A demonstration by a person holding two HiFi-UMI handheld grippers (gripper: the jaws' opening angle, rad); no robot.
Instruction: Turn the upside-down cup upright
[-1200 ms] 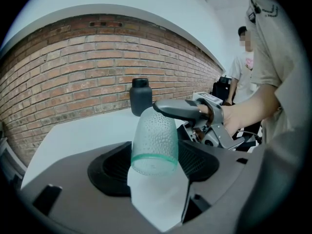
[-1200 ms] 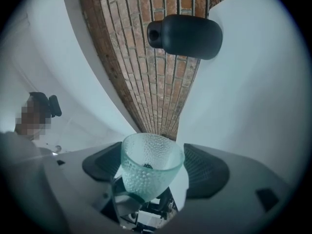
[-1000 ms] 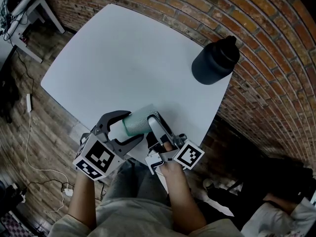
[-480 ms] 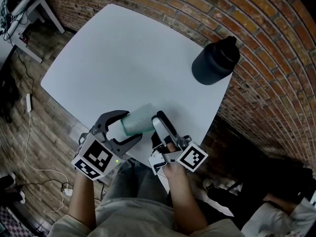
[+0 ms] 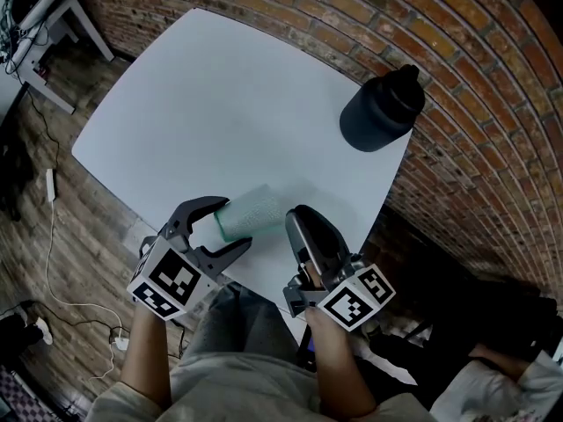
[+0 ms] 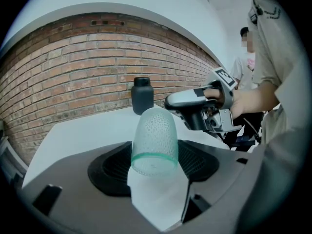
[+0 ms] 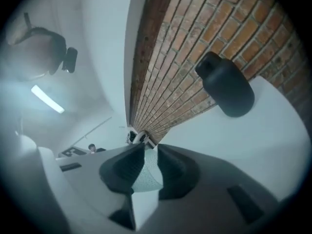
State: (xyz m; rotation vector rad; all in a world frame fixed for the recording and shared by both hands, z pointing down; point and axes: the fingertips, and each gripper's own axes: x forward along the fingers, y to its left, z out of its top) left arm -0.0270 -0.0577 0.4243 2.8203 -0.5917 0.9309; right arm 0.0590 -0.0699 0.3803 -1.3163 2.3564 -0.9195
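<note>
A translucent cup (image 5: 252, 211) with a green rim band and dotted sides hangs over the near edge of the white table (image 5: 220, 104). My left gripper (image 5: 237, 224) is shut on its rim end. In the left gripper view the cup (image 6: 154, 140) sits between the black pads with its closed end up and away. My right gripper (image 5: 300, 213) is just right of the cup and apart from it. Its jaws are closing, with only a narrow gap left and nothing between them. From the left gripper view, the right gripper (image 6: 181, 101) shows beside the cup.
A dark bottle (image 5: 383, 112) stands at the table's far right corner, against the brick wall (image 5: 457, 51). It also shows as the bottle (image 7: 226, 84) in the right gripper view. A small side table (image 5: 44, 25) and cables lie on the floor to the left.
The right gripper has come off the cup, drawn back to the right, rolled over and narrowed its jaws. The left gripper and the cup have stayed put.
</note>
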